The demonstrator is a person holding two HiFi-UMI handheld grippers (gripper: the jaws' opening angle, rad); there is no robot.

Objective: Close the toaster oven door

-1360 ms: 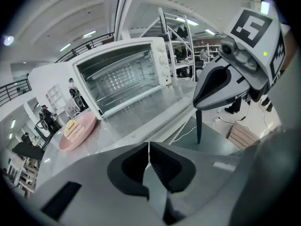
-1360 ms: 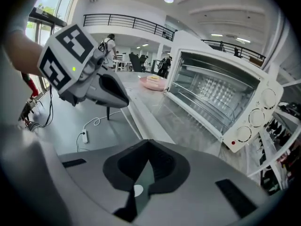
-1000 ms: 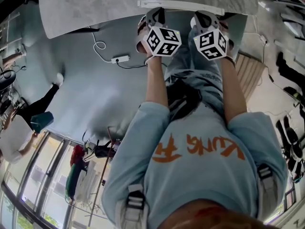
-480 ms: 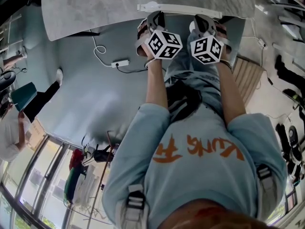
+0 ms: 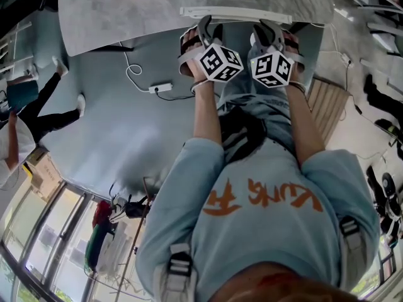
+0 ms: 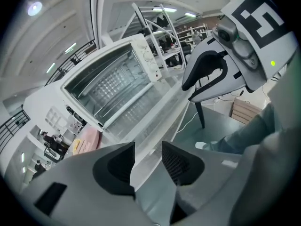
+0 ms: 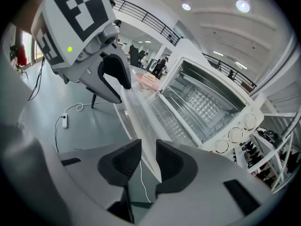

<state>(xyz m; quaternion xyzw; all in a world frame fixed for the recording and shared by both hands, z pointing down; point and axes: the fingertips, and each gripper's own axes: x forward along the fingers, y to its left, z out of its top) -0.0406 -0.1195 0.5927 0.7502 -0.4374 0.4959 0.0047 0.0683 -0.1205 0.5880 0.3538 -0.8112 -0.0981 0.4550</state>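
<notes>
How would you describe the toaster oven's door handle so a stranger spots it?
Find the white toaster oven on the grey table, its glass door lying open toward the person. The handle is the long white bar along that door's outer edge. Unlike the round knobs on the oven's panel, it is straight and thin.

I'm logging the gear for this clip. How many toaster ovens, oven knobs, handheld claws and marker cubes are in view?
Toaster oven: 1
Oven knobs: 3
Claws: 2, the left claw and the right claw; both are opening, with the edge of the open oven door between their jaws
Marker cubes: 2
Total: 8
</notes>
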